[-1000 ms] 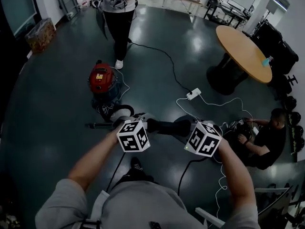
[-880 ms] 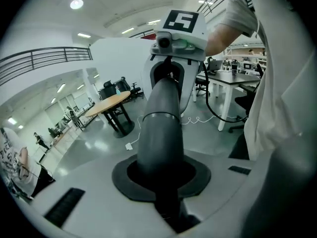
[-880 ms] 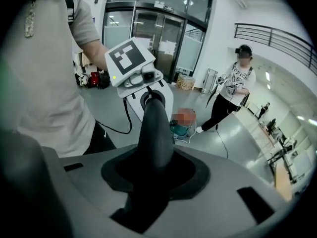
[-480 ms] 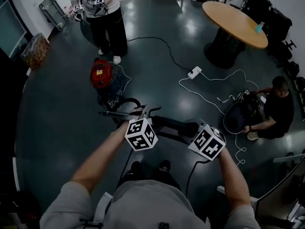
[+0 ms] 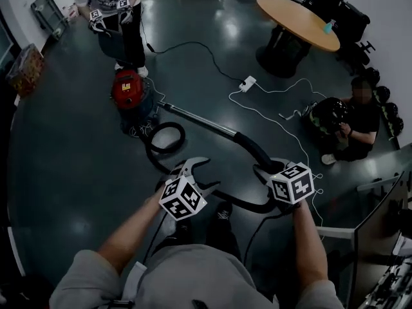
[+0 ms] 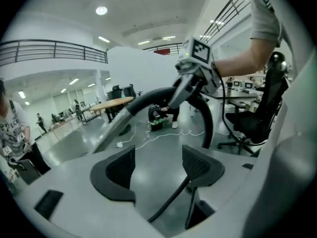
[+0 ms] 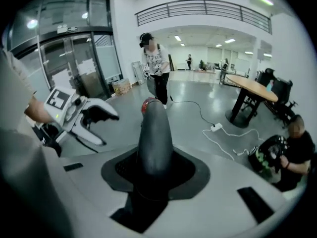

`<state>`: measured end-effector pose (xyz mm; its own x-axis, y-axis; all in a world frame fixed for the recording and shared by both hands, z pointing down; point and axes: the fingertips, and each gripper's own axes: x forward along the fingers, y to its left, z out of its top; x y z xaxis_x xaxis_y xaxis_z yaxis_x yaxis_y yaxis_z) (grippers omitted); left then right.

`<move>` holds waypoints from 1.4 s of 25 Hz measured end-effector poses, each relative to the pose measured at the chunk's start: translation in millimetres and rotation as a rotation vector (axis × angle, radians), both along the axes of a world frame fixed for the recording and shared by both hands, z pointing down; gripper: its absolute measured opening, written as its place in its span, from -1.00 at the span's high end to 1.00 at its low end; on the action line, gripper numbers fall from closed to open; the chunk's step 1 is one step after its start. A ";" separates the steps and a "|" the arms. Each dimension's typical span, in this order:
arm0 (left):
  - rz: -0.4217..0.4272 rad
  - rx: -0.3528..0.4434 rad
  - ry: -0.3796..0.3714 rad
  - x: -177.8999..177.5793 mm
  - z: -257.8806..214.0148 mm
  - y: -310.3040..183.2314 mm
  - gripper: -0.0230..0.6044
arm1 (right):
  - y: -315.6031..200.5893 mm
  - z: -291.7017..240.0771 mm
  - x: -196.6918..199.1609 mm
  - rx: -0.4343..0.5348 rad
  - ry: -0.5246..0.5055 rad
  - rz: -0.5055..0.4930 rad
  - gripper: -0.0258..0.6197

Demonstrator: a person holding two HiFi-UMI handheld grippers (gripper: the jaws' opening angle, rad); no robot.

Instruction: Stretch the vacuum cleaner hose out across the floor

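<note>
The red vacuum cleaner stands on the dark floor at the upper left. Its black hose loops beside it and curves along the floor past my feet. A metal wand slants from the vacuum to a black handle. My right gripper is shut on that handle, which fills the space between its jaws. My left gripper hangs free to the left, and its jaws are opening. Nothing sits between its pads; only a black stretch of hose shows on the floor beyond them.
A person with grippers stands behind the vacuum. Another person sits on the floor at right. A round wooden table stands at the back. A white power strip with trailing cables lies mid-floor, and an office chair is near me.
My left gripper has let go of the wand and opened wide. The right gripper has drawn the handle right and toward me, so the wand now slants away from the vacuum.
</note>
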<state>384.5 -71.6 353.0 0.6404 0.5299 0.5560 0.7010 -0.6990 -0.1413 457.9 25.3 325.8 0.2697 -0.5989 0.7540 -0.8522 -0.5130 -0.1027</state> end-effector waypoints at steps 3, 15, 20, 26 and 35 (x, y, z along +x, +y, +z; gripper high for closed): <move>0.106 -0.097 -0.092 -53.6 10.3 49.4 -0.04 | -6.4 -2.3 -30.5 0.056 -0.083 0.107 0.52; 0.272 -0.293 -0.284 -188.0 10.5 190.3 -0.04 | 9.5 -11.7 -143.3 0.263 -0.235 0.302 0.52; 0.193 -0.284 -0.251 -215.7 10.5 208.5 -0.04 | 6.0 -20.8 -186.7 0.419 -0.342 0.380 0.52; 0.204 -0.279 -0.210 -260.7 0.5 202.7 -0.03 | -1.9 -24.2 -233.5 0.460 -0.425 0.389 0.49; 0.238 -0.333 -0.287 -343.9 1.3 158.4 0.01 | -53.7 -1.6 -313.5 0.428 -0.538 0.389 0.43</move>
<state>40.7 86.8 354.2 0.3261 0.8213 0.4681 0.8244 -0.4894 0.2844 144.4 -28.4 324.2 0.1829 -0.8040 0.5659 -0.3974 -0.5869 -0.7054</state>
